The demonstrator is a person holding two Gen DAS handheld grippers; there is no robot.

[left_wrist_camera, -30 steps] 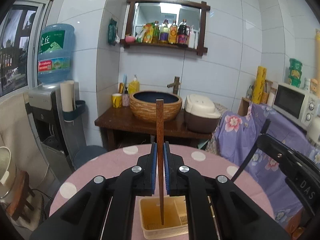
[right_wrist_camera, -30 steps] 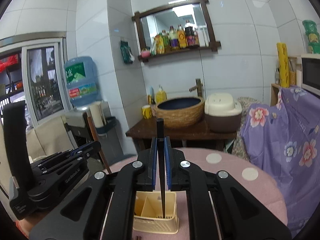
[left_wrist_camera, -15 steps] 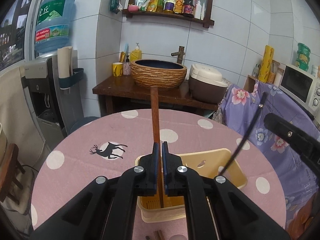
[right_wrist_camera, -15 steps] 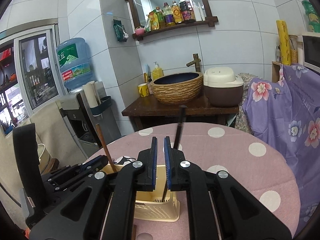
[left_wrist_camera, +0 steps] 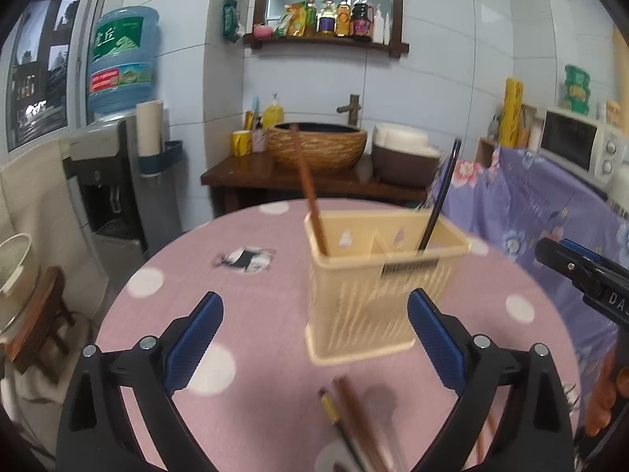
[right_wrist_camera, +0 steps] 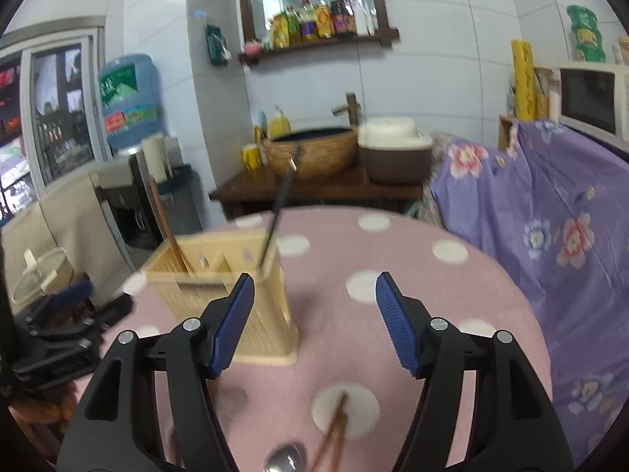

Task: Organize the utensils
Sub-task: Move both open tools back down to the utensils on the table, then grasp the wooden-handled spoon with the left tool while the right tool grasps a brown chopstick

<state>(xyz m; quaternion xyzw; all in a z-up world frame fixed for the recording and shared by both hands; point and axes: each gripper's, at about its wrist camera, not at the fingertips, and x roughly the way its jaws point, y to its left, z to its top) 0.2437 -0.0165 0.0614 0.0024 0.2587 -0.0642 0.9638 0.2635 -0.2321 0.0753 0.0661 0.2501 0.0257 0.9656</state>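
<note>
Both left gripper (left_wrist_camera: 314, 330) and right gripper (right_wrist_camera: 310, 314) have just opened their jaws wide, nothing between them. Brown chopstick (left_wrist_camera: 310, 192) and black chopstick (left_wrist_camera: 438, 204) stand in the utensil basket (left_wrist_camera: 365, 299); loose utensils (left_wrist_camera: 354, 424), possibly chopsticks, lie blurred on the table (left_wrist_camera: 157, 314) before the basket.

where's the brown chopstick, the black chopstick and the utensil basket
brown chopstick (left_wrist_camera: 308, 185), left wrist view, mid shaft above the rim
black chopstick (left_wrist_camera: 442, 196), left wrist view, mid shaft above the rim
utensil basket (left_wrist_camera: 354, 306), left wrist view, slatted front wall
</note>
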